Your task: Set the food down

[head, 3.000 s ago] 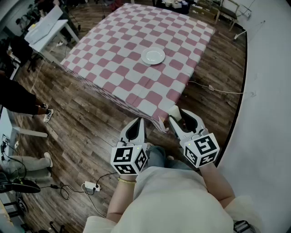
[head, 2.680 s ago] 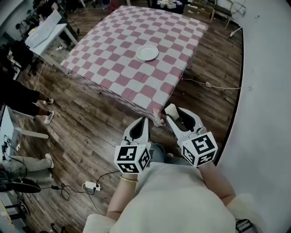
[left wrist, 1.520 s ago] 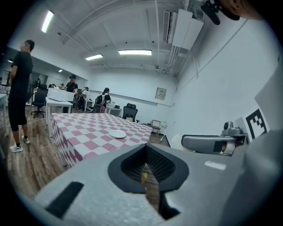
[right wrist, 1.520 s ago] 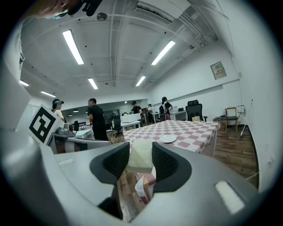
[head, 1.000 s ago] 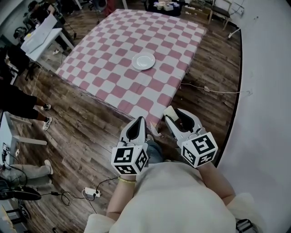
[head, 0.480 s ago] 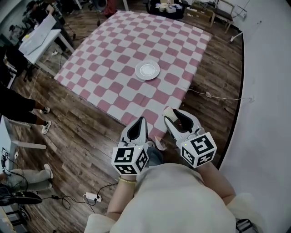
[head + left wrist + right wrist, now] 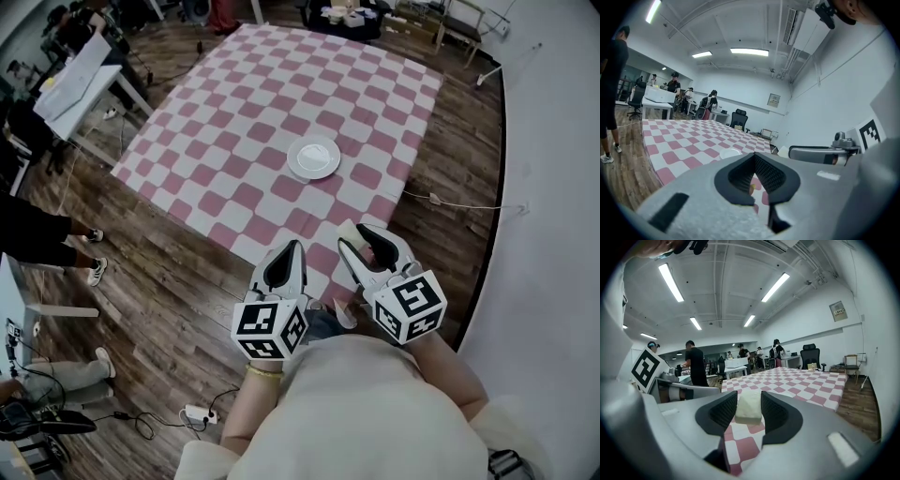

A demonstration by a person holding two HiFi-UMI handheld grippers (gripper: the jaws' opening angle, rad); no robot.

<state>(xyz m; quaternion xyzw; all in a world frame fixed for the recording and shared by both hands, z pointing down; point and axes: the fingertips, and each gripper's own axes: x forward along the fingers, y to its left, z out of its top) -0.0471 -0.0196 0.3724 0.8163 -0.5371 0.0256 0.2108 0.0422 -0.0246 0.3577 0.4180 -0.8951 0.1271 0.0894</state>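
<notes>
A white plate [image 7: 313, 157] sits alone on the pink-and-white checked table [image 7: 234, 122]. My right gripper [image 7: 363, 236] is shut on a pale block of food [image 7: 348, 232], held above the table's near edge. In the right gripper view the food [image 7: 749, 408] sits squeezed between the two dark pads [image 7: 723, 409] of the right gripper [image 7: 749, 397], with the table [image 7: 797, 378] ahead. My left gripper [image 7: 288, 251] hangs beside it, shut and holding nothing. In the left gripper view the left gripper [image 7: 754, 161] points at the table [image 7: 684, 140] and the plate [image 7: 730, 152].
A white wall [image 7: 553, 187] runs along the right, with a cable [image 7: 469, 204] on the wood floor beside the table. A white desk [image 7: 80, 70] and standing people [image 7: 37, 239] are at the left. A power strip [image 7: 197, 412] lies near my feet.
The table and plate have come closer and lower in the head view; both grippers now hang over the table's near edge. The right gripper still holds the food.
</notes>
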